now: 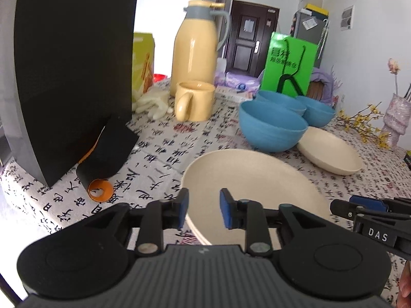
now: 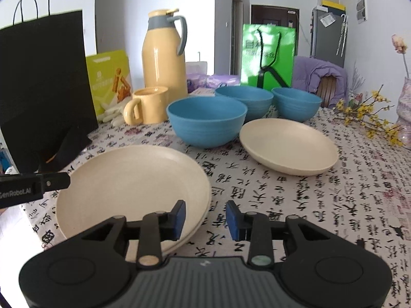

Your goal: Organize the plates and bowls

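Two cream plates lie stacked (image 1: pixel 246 179) close before the left gripper (image 1: pixel 203 211) in the left wrist view. Its fingers (image 1: pixel 183 211) stand apart with nothing between the pads; the stack's near rim shows in the gap below them, and I cannot tell if it is touched. Beyond are three blue bowls (image 1: pixel 272 131) close together and a single cream plate (image 1: pixel 331 151) partly hidden behind the nearest bowl. A tall black paper bag (image 1: pixel 72 71) fills the left side and cuts off the snack packet (image 1: pixel 142 64) behind it. A yellow mug (image 1: pixel 195 100), a yellow thermos jug (image 1: pixel 195 43) and a green bag (image 1: pixel 290 64) stand further back on the printed tablecloth (image 1: pixel 159 148). The right gripper (image 1: pixel 364 205) enters at the right edge, mostly cut off.

From the right wrist view, the right gripper (image 2: pixel 205 219) is released, its pads apart over the tablecloth (image 2: pixel 308 200) beside the right rim of the stacked plates (image 2: pixel 133 179). Here the three bowls (image 2: pixel 205 120) and the lone plate (image 2: pixel 287 146) show well. Yellow flower twigs (image 2: pixel 364 118) lie at the right.
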{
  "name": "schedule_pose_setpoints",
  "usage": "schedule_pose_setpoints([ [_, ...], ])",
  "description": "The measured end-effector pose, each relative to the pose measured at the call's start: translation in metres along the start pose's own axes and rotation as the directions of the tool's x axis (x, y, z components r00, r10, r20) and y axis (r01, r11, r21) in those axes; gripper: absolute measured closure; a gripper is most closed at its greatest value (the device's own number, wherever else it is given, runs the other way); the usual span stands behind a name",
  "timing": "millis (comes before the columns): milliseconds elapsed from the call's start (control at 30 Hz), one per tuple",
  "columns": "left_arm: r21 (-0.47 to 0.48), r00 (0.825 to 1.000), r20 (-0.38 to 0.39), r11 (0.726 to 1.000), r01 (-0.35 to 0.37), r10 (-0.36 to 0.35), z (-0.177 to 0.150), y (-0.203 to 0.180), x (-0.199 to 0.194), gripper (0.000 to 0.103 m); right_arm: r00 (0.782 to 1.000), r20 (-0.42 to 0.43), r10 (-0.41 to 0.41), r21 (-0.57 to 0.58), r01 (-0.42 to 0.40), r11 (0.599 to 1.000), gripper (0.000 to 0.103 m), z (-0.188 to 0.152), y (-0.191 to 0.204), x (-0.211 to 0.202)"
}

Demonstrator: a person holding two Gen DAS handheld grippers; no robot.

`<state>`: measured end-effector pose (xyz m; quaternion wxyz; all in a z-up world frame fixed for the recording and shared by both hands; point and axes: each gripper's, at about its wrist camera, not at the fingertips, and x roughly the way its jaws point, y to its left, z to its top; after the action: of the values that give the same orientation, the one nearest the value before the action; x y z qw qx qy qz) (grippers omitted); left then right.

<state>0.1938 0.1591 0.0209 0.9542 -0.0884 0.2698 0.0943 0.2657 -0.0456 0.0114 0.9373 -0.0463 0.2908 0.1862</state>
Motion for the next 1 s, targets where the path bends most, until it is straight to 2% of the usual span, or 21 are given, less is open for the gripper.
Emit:
schedule_pose_setpoints([
  [67,0.022,1.0,0.019,1.0,0.011,-0.011,-0.004,-0.009,-0.011,0.069,1.0,0.022,-0.004,0.004,0.004,1.0,0.065,-0.002,-0.006,-0.011],
  [133,0.042,0.999,0.026,0.999,0.023,-0.024,-0.008,-0.018,-0.019,0.063,0.999,0.05,-0.004,0.006,0.004,1.0,0.056,-0.008,-0.012,-0.023],
  [167,0.052,0.999,0.028,0.998,0.034,-0.036,-0.011,-0.023,-0.024,0.057,0.998,0.07,0.001,0.007,-0.001,1.0,0.048,-0.012,-0.016,-0.031],
  [200,0.066,0.998,0.029,0.997,0.046,-0.048,-0.014,-0.029,-0.027,0.052,0.996,0.087,0.002,0.007,-0.003,1.0,0.045,-0.015,-0.019,-0.037],
  [233,0.083,0.998,0.034,0.995,0.057,-0.06,-0.017,-0.035,-0.031,0.05,0.994,0.108,-0.001,0.007,0.0,1.0,0.044,-0.021,-0.022,-0.046],
  [300,0.117,0.995,0.049,0.99,0.08,-0.086,-0.024,-0.048,-0.039,0.038,0.991,0.135,-0.014,0.002,0.014,1.0,0.042,-0.03,-0.027,-0.059],
  [367,0.148,0.99,0.06,0.982,0.118,-0.128,-0.031,-0.06,-0.047,0.027,0.987,0.159,-0.035,0.002,0.035,0.999,0.035,-0.042,-0.033,-0.075],
  [400,0.162,0.986,0.064,0.977,0.141,-0.153,-0.034,-0.067,-0.051,0.024,0.985,0.169,-0.046,0.007,0.045,0.999,0.03,-0.047,-0.036,-0.082],
  [500,0.201,0.975,0.062,0.96,0.197,-0.213,-0.045,-0.087,-0.059,0.017,0.977,0.19,-0.095,0.026,0.091,0.995,0.025,-0.063,-0.048,-0.101],
  [600,0.226,0.966,0.057,0.945,0.235,-0.254,-0.054,-0.104,-0.062,0.013,0.967,0.194,-0.163,0.063,0.154,0.986,0.019,-0.081,-0.067,-0.117],
  [767,0.246,0.958,0.032,0.931,0.27,-0.286,-0.068,-0.128,-0.06,0.011,0.952,0.16,-0.261,0.157,0.237,0.959,0.018,-0.108,-0.11,-0.134],
  [1000,0.261,0.955,0.011,0.923,0.283,-0.296,-0.067,-0.147,-0.053,0.011,0.947,0.134,-0.293,0.211,0.262,0.942,0.018,-0.123,-0.136,-0.136],
])
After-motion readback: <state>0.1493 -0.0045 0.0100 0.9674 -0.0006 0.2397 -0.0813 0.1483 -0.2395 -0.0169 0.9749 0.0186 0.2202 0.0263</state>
